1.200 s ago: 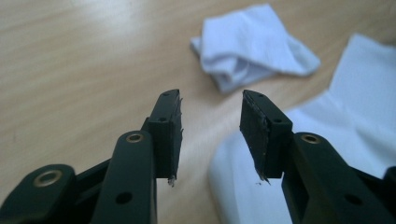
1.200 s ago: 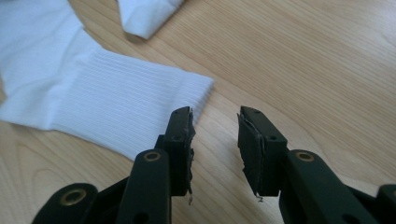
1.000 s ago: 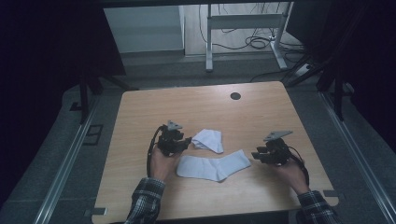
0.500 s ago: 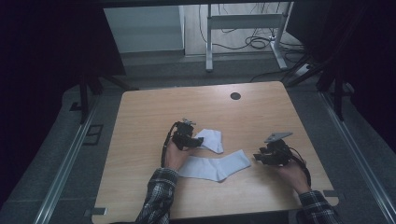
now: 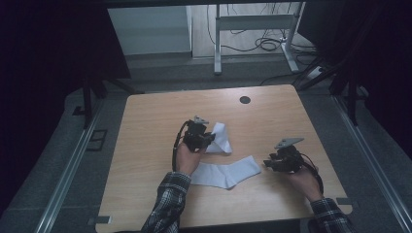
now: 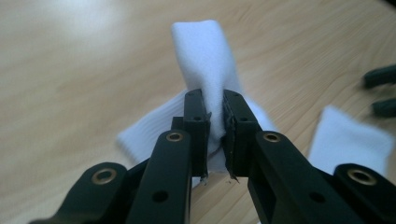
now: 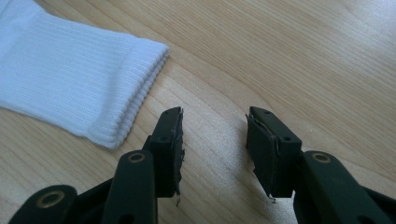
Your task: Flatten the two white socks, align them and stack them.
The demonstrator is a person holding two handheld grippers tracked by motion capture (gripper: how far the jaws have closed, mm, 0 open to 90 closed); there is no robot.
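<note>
On the left of the high view, the left gripper, a black two-jaw tool held in the person's left hand, sits over the middle of the pale wooden table. Its jaws have just been closing, and they now pinch a folded white cotton sock that lies crumpled just beyond them. In the left gripper view the black pads press on a ridge of that folded white sock, which rises upright between them while the rest of the fabric spreads on the wood to both sides.

Just nearer the person, a second white ribbed sock lies flat and stretched across the table, between the two hands, its cuff end pointing toward the right gripper. A corner of it also appears at the right edge of the left gripper view.

On the right, the right gripper rests low at the table, held in the right hand, with a grey three-cornered plate on top. Its jaws stand partly spread with nothing between them; bare wood shows in the gap. In the right gripper view the ribbed cuff of the flat sock lies just beside the left jaw, apart from it.

A small dark round hole marks the far side of the tabletop.
</note>
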